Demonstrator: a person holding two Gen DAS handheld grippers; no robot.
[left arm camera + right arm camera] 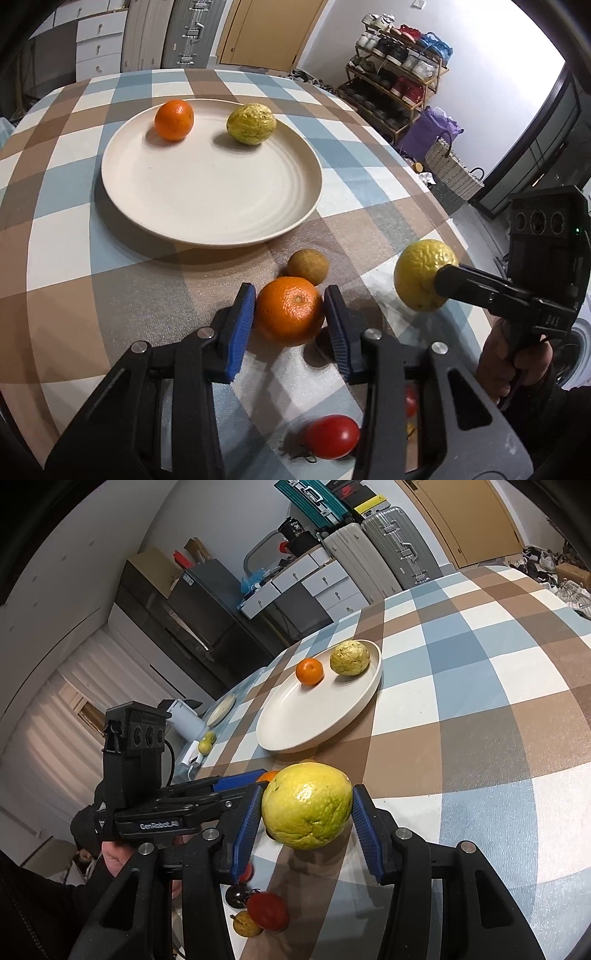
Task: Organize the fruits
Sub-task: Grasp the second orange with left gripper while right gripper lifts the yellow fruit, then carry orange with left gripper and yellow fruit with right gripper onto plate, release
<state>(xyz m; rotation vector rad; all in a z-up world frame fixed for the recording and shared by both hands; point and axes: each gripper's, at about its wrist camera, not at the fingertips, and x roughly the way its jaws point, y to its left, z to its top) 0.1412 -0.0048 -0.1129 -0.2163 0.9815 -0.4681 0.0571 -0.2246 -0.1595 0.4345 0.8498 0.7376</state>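
Orange point(289, 310), wrinkled yellow fruit point(306, 805) off cream plate point(207, 206); plate holds small orange point(174, 120), yellow-green fruit point(251, 123).

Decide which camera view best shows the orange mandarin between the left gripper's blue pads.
The left wrist view: the orange mandarin sits whole and near between the left gripper pads. The right wrist view shows only a sliver of it behind that gripper and the wrinkled yellow fruit.
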